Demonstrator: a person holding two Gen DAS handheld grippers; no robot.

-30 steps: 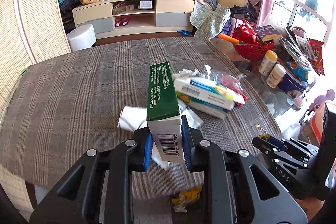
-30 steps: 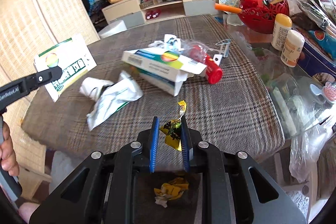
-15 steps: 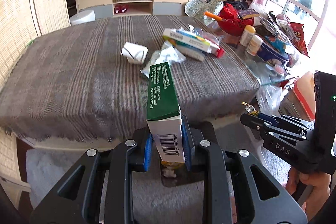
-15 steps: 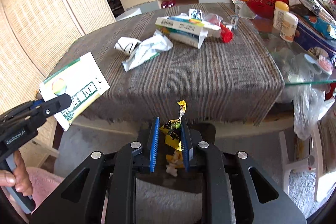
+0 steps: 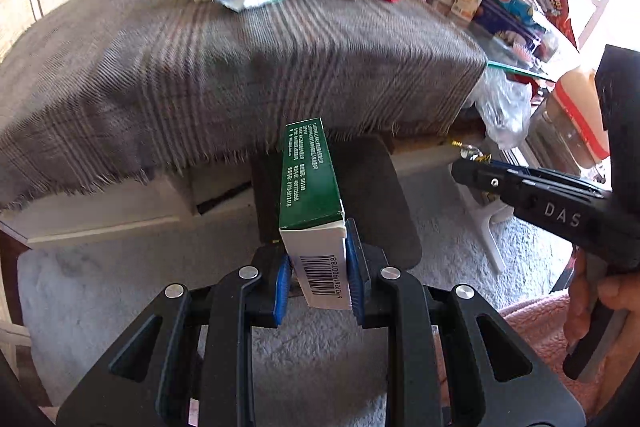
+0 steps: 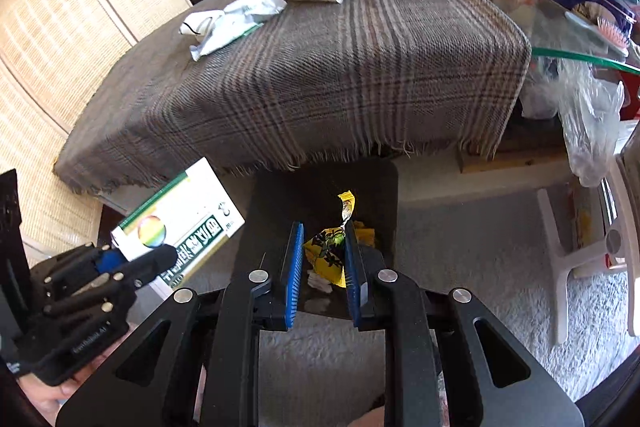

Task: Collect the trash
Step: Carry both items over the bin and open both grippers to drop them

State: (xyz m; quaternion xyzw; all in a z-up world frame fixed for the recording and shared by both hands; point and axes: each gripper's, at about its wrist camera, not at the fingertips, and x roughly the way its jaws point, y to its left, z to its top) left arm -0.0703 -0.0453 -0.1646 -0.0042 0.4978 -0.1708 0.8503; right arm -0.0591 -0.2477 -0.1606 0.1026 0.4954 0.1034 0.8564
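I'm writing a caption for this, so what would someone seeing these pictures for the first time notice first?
Probably the green and white carton clamped upright in the left gripper, and the yellow wrapper pinched in the right gripper, both over a dark bin on the floor. Behind, more litter sits on the plaid tablecloth.

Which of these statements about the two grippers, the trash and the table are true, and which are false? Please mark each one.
1. The left gripper clamps a green and white box. True.
2. The right gripper is empty. False: it pinches a yellow wrapper.
3. The dark bin stands on the table. False: it stands on the floor, in front of the checked cloth.
4. Crumpled white packaging lies on the cloth. True.
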